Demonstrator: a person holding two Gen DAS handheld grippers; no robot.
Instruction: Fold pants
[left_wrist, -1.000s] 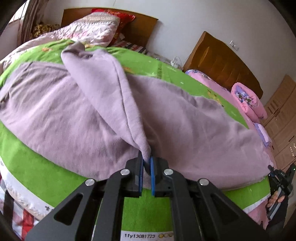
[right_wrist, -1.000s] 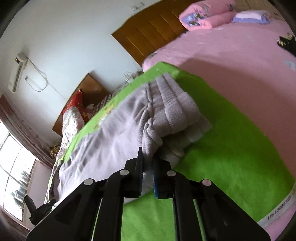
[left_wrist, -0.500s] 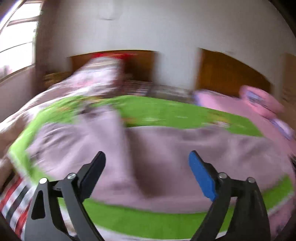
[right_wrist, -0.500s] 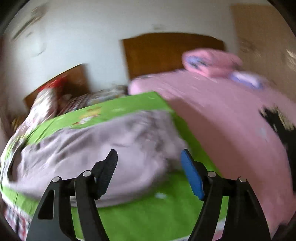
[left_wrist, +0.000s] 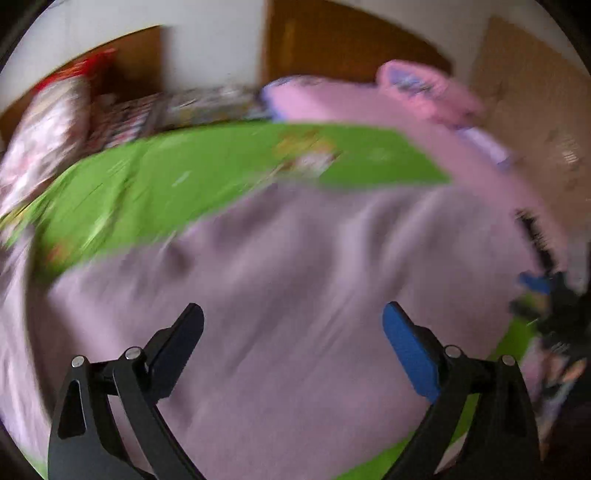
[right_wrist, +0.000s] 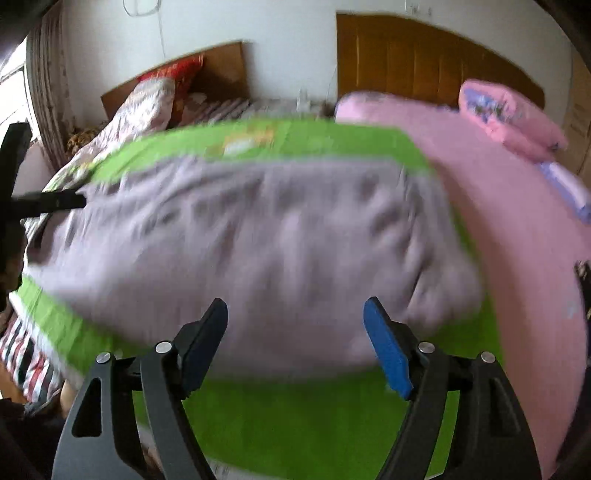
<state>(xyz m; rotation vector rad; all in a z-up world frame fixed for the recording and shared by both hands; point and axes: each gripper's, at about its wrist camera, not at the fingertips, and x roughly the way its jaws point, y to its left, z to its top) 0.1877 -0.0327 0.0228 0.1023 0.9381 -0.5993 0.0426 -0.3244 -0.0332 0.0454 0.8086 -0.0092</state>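
Right gripper (right_wrist: 295, 341) jaws opening, nothing between them, above lilac pants (right_wrist: 258, 240) on green sheet (right_wrist: 295, 417)

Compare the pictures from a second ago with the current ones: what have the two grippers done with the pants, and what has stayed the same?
Both grippers let go. The left gripper and right gripper, earlier pinching folds of the lilac pants, now stand open and drawn back; the right's jaws are opening further. The pants stay lying on the green sheet.
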